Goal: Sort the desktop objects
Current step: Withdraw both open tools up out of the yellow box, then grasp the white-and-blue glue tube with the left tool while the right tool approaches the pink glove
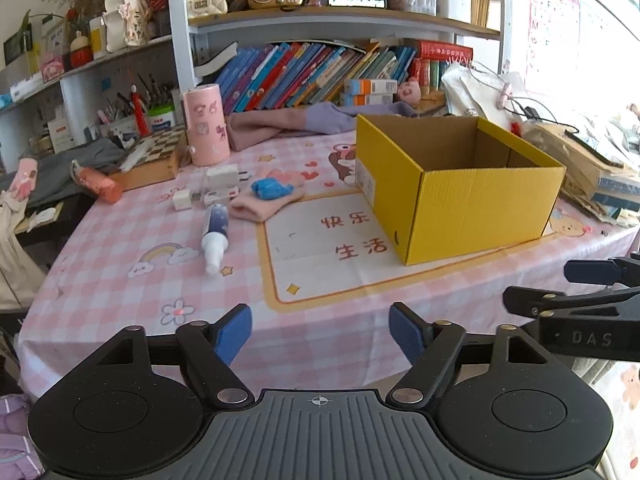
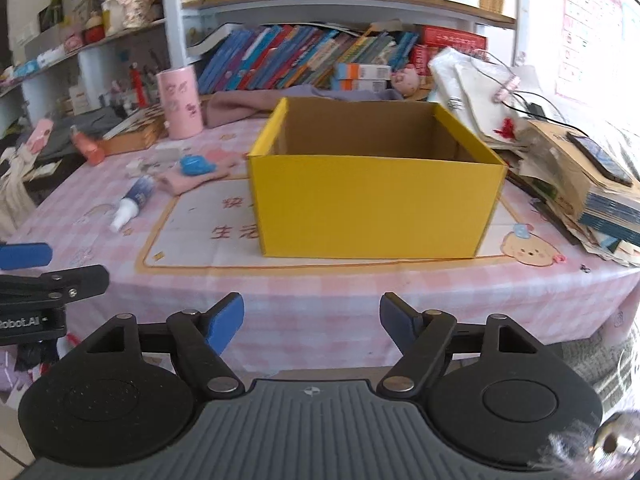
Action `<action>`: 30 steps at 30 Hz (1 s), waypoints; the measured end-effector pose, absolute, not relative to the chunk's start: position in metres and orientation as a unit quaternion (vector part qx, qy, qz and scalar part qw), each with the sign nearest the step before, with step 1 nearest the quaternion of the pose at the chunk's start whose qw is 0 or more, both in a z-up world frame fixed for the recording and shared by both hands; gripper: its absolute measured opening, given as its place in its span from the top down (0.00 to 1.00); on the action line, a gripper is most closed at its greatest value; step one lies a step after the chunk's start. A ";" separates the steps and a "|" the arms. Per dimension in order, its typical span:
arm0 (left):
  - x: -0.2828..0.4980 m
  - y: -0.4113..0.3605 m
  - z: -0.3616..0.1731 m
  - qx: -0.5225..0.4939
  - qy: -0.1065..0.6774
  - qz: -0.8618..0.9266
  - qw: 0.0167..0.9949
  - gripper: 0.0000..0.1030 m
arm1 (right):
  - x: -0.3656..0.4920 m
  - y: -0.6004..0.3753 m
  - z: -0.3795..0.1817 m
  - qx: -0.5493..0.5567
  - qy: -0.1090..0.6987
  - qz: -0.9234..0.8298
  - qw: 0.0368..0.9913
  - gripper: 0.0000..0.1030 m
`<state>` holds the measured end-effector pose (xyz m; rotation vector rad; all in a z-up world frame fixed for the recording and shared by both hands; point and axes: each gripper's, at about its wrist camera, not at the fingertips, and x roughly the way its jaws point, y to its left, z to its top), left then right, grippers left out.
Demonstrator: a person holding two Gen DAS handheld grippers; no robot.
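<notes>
Both grippers hang at the near edge of the tabletop [image 1: 120, 280], with a pink checked cloth on it. The left gripper [image 1: 320, 334] has its blue fingers wide apart and holds nothing. The right gripper [image 2: 312, 322] is just the same, fingers apart and empty. The two are side by side, close together.

A yellow box [image 2: 372, 204] stands open on the cloth, right in front of the right gripper. I can see only part of its inside, and that part is bare brown card.

The small things lie to the left of the box. A spray bottle [image 1: 215, 236] lies on its side, white cap toward us. Behind it a pink sock [image 1: 264, 204] lies flat, with a blue lump [image 1: 270, 189] on top. Near these are white plugs [image 1: 208, 190]. Farther back a tall pink tube [image 1: 206, 124] stands upright, and an orange bottle [image 1: 98, 184] lies at the left edge.
</notes>
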<state>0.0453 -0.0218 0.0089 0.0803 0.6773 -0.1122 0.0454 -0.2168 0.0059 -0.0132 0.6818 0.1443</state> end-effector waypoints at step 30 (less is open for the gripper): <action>0.033 0.039 0.003 0.026 0.347 -0.011 0.938 0.18 | 0.055 -0.144 -0.001 -0.033 0.354 0.136 0.925 0.26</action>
